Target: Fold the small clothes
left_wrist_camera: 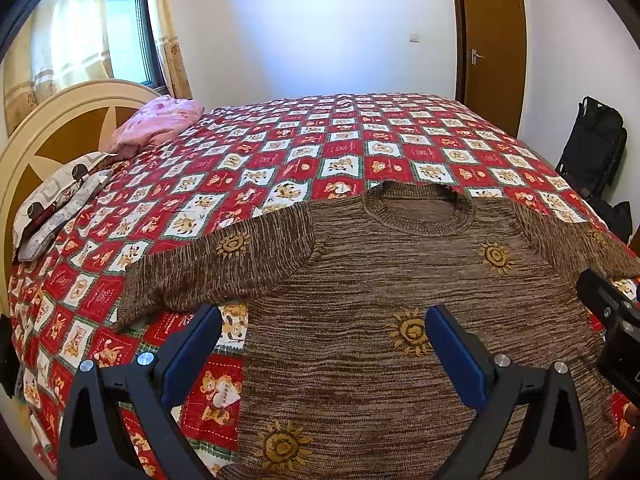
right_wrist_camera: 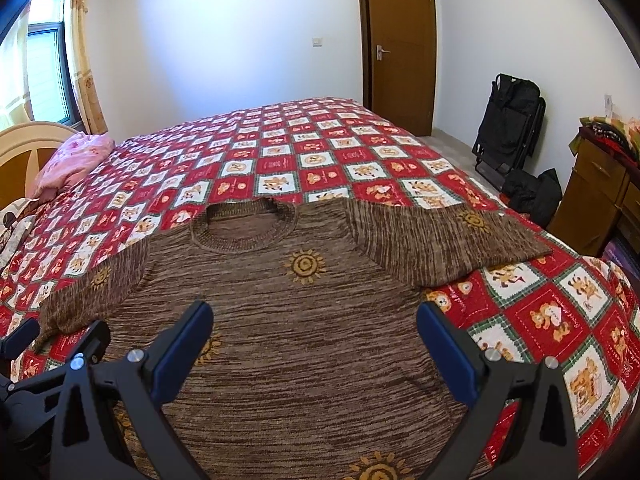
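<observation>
A brown knitted sweater with yellow sun motifs lies flat and face up on the bed, collar at the far side, both sleeves spread outward. My left gripper hovers open above the sweater's left body edge, nothing between its blue pads. In the right wrist view the same sweater fills the near middle, its right sleeve stretched toward the bed's right edge. My right gripper is open over the lower body, holding nothing. The other gripper shows at each view's edge.
The bed carries a red and white checked quilt with bear prints. Pillows and a cream headboard lie at the left. A brown door, a black folded chair, bags and a wooden cabinet stand at the right.
</observation>
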A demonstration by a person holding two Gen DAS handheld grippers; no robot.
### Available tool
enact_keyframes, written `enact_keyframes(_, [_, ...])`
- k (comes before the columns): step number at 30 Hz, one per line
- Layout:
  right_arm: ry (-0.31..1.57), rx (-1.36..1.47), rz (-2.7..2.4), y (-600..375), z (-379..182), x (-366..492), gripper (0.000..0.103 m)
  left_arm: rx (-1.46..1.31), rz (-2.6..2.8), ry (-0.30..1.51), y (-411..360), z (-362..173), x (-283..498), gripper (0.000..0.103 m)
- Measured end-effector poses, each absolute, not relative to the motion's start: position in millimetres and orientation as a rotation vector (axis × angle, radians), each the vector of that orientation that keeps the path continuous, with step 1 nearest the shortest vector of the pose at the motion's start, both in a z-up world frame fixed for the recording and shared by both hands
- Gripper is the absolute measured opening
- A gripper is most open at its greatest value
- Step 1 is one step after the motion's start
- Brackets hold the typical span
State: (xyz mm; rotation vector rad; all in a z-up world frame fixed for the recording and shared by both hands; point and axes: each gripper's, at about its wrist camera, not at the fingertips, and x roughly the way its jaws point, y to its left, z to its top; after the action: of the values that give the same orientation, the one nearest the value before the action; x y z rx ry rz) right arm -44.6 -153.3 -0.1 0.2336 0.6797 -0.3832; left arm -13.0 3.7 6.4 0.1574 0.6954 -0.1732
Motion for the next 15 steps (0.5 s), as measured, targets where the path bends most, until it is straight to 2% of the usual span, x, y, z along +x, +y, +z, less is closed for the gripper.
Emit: enact_keyframes(15, [0.700, 0.246, -0.388, -158.1, -4.8, -44.2, 0.103, 0.229, -0.101, 0.697, -2.1, 1.2, -8.2, 0.102])
